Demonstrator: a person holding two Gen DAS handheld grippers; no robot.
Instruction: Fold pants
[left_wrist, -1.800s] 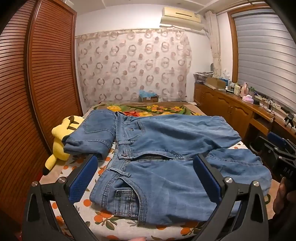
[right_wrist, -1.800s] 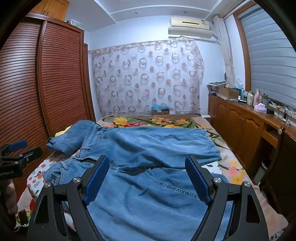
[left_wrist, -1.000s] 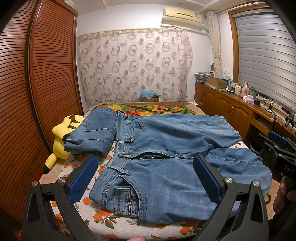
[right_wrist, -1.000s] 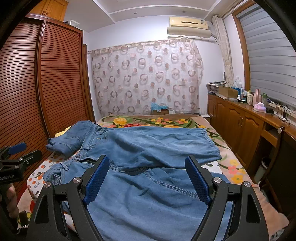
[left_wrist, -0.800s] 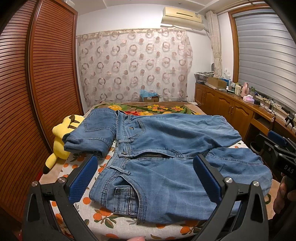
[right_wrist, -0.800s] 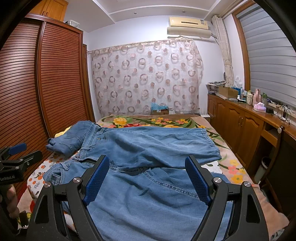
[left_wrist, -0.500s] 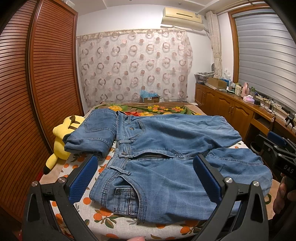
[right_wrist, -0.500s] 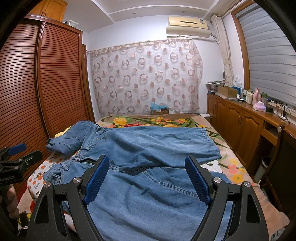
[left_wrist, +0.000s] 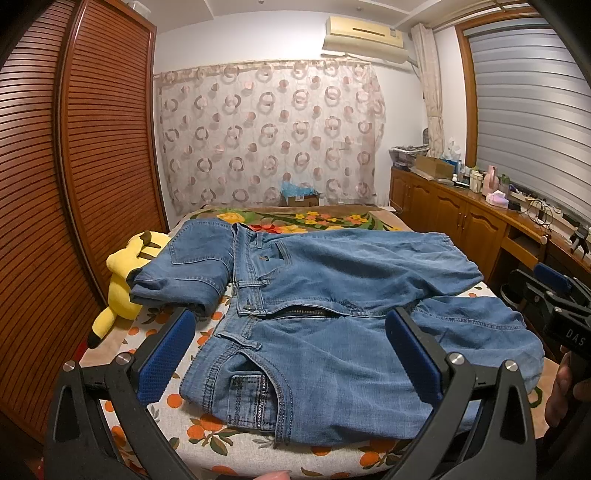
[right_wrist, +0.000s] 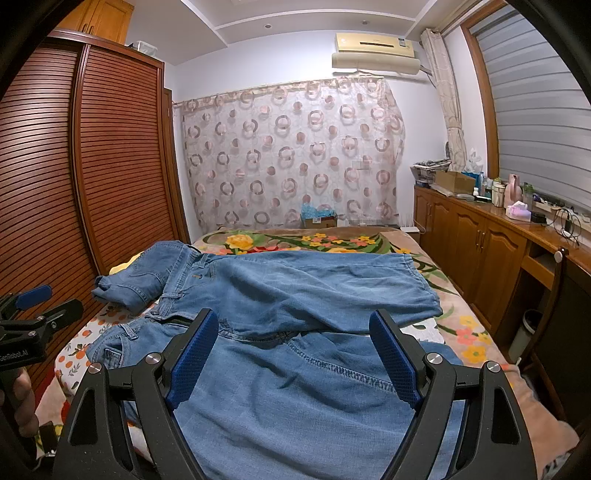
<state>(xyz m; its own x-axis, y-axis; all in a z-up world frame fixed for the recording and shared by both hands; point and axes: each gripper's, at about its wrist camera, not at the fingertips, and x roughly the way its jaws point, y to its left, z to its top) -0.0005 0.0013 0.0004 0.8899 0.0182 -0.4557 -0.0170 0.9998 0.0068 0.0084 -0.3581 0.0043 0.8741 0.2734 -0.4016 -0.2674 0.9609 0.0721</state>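
Blue jeans (left_wrist: 332, 295) lie spread on the bed, waist to the left, legs running right; they also show in the right wrist view (right_wrist: 295, 295). One flap of denim (left_wrist: 184, 266) is folded over at the far left by the waistband. My left gripper (left_wrist: 288, 350) is open and empty, held above the near waist and pocket. My right gripper (right_wrist: 293, 354) is open and empty, held above the near leg. Each gripper shows at the edge of the other view, the right one (left_wrist: 554, 295) and the left one (right_wrist: 33, 314).
The bed (left_wrist: 166, 391) has a floral cover. A yellow plush toy (left_wrist: 122, 280) lies at its left edge beside the wooden wardrobe (left_wrist: 74, 184). A wooden cabinet (right_wrist: 480, 251) with bottles runs along the right. A cardboard box (right_wrist: 319, 219) stands beyond the bed by the curtain.
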